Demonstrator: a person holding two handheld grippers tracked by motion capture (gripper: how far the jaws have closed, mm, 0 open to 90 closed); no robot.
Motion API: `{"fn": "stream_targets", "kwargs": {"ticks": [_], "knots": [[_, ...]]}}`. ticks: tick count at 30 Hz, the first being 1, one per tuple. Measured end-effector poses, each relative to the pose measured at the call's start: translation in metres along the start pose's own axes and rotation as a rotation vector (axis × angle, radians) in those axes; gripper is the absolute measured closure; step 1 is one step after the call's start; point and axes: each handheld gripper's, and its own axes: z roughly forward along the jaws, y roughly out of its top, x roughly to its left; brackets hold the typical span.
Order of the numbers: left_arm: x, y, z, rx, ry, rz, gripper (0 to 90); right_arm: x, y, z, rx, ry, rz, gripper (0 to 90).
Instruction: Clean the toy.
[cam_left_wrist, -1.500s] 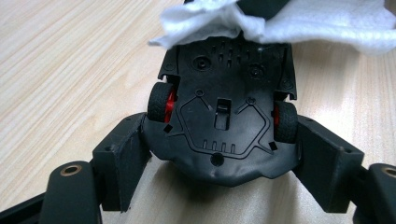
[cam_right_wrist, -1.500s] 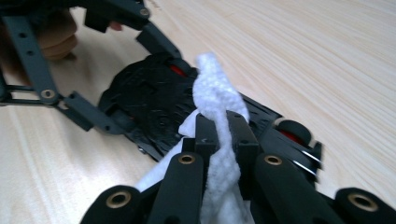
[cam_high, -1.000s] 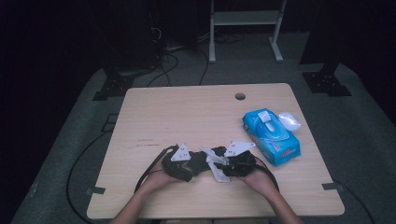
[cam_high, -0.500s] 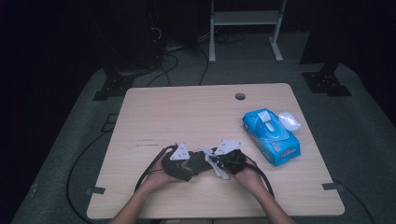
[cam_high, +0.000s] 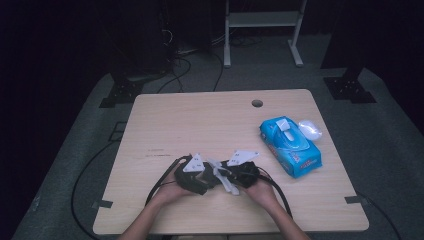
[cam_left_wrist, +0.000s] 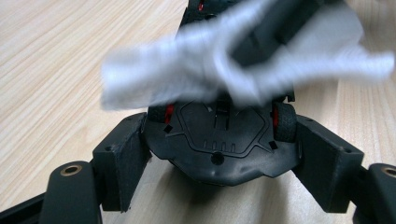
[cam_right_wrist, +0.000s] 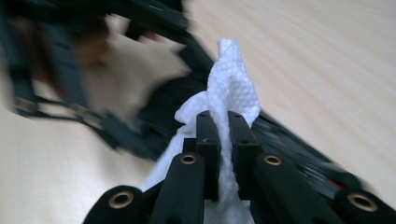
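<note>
— Where the hands meet at the near edge, what's held?
— Left gripper (cam_high: 200, 176) clamps a black toy car (cam_left_wrist: 219, 140), underside up; its far end is hidden behind a blurred white wipe (cam_right_wrist: 231, 88).
— And the right?
— Right gripper (cam_high: 235, 175) is pinched tight on that wipe, against the car.
— Beyond?
— Blue wipes pack (cam_high: 290, 146) on the table (cam_high: 200, 120), something pale behind it, hard to make out.

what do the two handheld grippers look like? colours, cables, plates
Left gripper and right gripper are matt black, with blocky flat jaws on linkage arms pinned by brass-coloured rivets. In the high view each carries a pale grey three-cornered plate and trails a black cable. The forearms are bare.
</note>
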Motion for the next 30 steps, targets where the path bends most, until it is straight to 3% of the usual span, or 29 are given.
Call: {"fn": "stream_targets", "kwargs": {"ticks": [4, 7, 10, 12, 15, 18, 23, 25, 27, 30], "knots": [[-0.003, 0.000, 0.002, 0.020, 0.005, 0.016, 24.1, 0.019, 0.008, 0.015, -0.006, 0.070, -0.040, 84.8], [-0.002, -0.001, 0.001, 0.011, -0.001, 0.008, 24.1, 0.017, 0.010, 0.018, -0.005, 0.047, -0.044, 84.9], [-0.001, 0.000, 0.000, 0.014, -0.001, 0.015, 24.1, 0.002, 0.010, 0.013, -0.001, -0.035, -0.001, 85.0], [-0.002, 0.000, 0.000, 0.009, -0.001, 0.011, 24.1, 0.000, 0.011, 0.013, 0.001, -0.024, 0.017, 85.0], [-0.002, 0.000, 0.001, 0.019, 0.000, 0.018, 24.1, 0.011, 0.014, 0.019, -0.006, 0.022, -0.007, 85.0], [-0.002, -0.001, 0.001, 0.021, 0.002, 0.012, 24.1, 0.016, 0.019, 0.025, 0.004, -0.009, -0.041, 85.0], [-0.002, -0.001, 0.002, 0.024, 0.003, 0.017, 24.1, -0.001, 0.013, 0.018, 0.006, -0.120, -0.019, 85.0], [-0.002, 0.000, 0.002, 0.024, 0.004, 0.021, 24.1, -0.004, 0.012, 0.016, 0.001, -0.117, 0.017, 85.1], [-0.003, 0.001, 0.003, 0.026, 0.004, 0.024, 24.1, 0.001, 0.013, 0.019, -0.006, -0.085, 0.019, 85.0], [-0.003, -0.001, 0.002, 0.031, 0.006, 0.024, 24.1, 0.011, 0.018, 0.028, -0.013, -0.051, -0.015, 84.8]]}}
